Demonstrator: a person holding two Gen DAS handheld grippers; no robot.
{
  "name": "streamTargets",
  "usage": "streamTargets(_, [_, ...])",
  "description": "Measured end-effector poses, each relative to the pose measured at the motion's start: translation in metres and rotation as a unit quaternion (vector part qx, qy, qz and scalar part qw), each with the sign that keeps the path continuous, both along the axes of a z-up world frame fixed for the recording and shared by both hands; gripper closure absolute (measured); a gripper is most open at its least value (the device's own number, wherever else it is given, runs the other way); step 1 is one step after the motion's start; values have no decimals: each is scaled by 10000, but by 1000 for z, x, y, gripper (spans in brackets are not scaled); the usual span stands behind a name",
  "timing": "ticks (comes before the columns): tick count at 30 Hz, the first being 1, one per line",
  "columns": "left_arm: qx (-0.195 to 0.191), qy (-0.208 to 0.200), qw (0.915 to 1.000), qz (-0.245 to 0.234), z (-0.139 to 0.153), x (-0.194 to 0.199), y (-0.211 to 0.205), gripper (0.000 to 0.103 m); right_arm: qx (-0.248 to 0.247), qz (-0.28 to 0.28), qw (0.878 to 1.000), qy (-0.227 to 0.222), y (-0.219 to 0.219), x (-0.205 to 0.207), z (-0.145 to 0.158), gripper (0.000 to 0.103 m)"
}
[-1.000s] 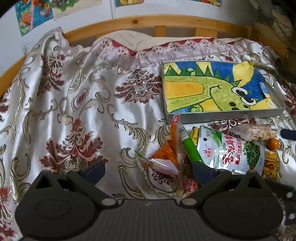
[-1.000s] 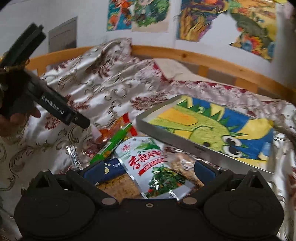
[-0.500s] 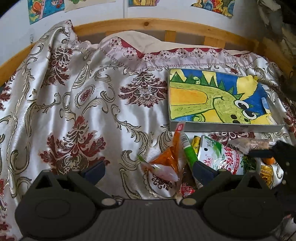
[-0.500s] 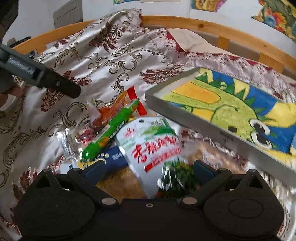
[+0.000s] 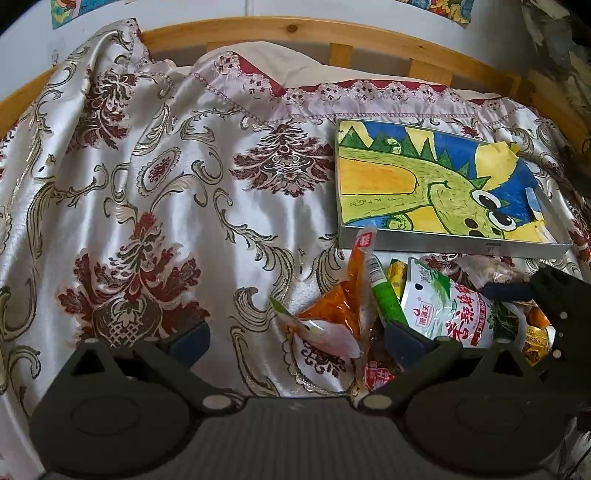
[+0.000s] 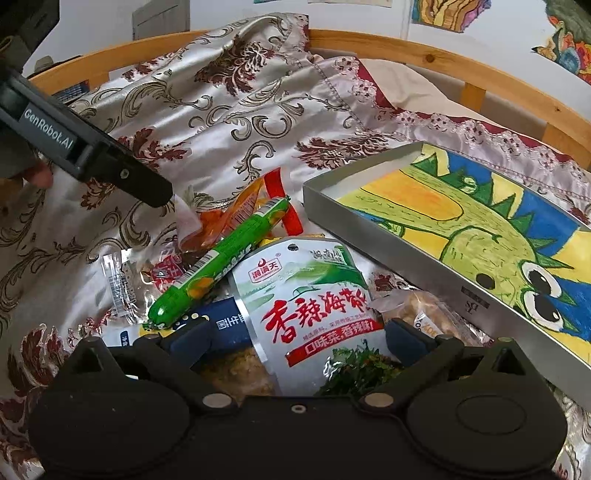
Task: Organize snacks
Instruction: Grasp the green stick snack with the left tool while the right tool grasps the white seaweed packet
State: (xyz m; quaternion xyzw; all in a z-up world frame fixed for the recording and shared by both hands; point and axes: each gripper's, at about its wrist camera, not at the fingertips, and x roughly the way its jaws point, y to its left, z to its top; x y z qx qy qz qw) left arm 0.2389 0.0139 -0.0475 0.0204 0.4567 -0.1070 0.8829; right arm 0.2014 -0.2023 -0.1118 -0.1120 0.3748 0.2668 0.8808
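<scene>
A pile of snack packets lies on the satin bedspread beside a shallow grey box [image 6: 373,243] lined with a dinosaur drawing [image 5: 424,184]. The pile holds a white and green seaweed pouch [image 6: 310,295], a green sausage stick [image 6: 221,258], an orange packet [image 5: 340,302] and a blue packet [image 6: 225,325]. My right gripper [image 6: 295,338] is open, low over the seaweed pouch, its fingers on either side of it. My left gripper [image 5: 295,338] is open and empty, just left of the pile, near the orange packet. The left gripper's finger [image 6: 122,173] shows in the right wrist view.
A wooden bed rail [image 5: 295,33] runs along the back with a pillow [image 5: 280,62] under the cover. Bare bedspread [image 5: 147,184] lies to the left of the pile. Drawings hang on the wall [image 6: 454,14]. The right gripper's body [image 5: 554,295] shows at right.
My right gripper has moved down and forward over the seaweed pouch. My left gripper has pulled back slightly. Both stay open.
</scene>
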Motion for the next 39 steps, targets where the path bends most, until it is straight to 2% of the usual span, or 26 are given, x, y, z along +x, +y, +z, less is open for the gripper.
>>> streamTargets(7, [-207,47,9998,29,-1,0,1,0,171,110,9998,-13,-5,4,-2,4])
streamTargets(9, [-329,65,9994,-78,-2,-1,0,1,208,94,9997,-48,-9,3,-2,9])
streamTargets(13, [-531,-259,9973,-432,5,-7,-7,3,211,97,9996,-148,-16,1,-1,20])
streamTargets(16, [-672,-342,9945,-722,6,-8,-15,6,331,149,9992,-160,-20,0,1,21])
streamTargets(21, [-878,-101,9897,-1128,-4,0,-34,15,319,140,9992,-173,-20,1,-2,21])
streamTargets(23, [-824,33,9901,-1134,-12,7,-41,27,322,101,9993,-168,-19,1,-3,23])
streamTargets(24, [-794,131,9906,-1104,-16,11,-43,29,291,95,9993,-195,-19,0,-3,24])
streamTargets(26, [-868,353,9902,-1032,-24,17,-45,42,250,102,9995,-190,-19,0,-4,26])
streamTargets(33, [-984,412,9898,-941,-28,24,-43,50,328,-13,9993,-174,-21,-1,-4,29])
streamTargets(39, [-796,506,9909,-961,-24,23,-48,53,327,-18,9993,-180,-20,-1,-5,29])
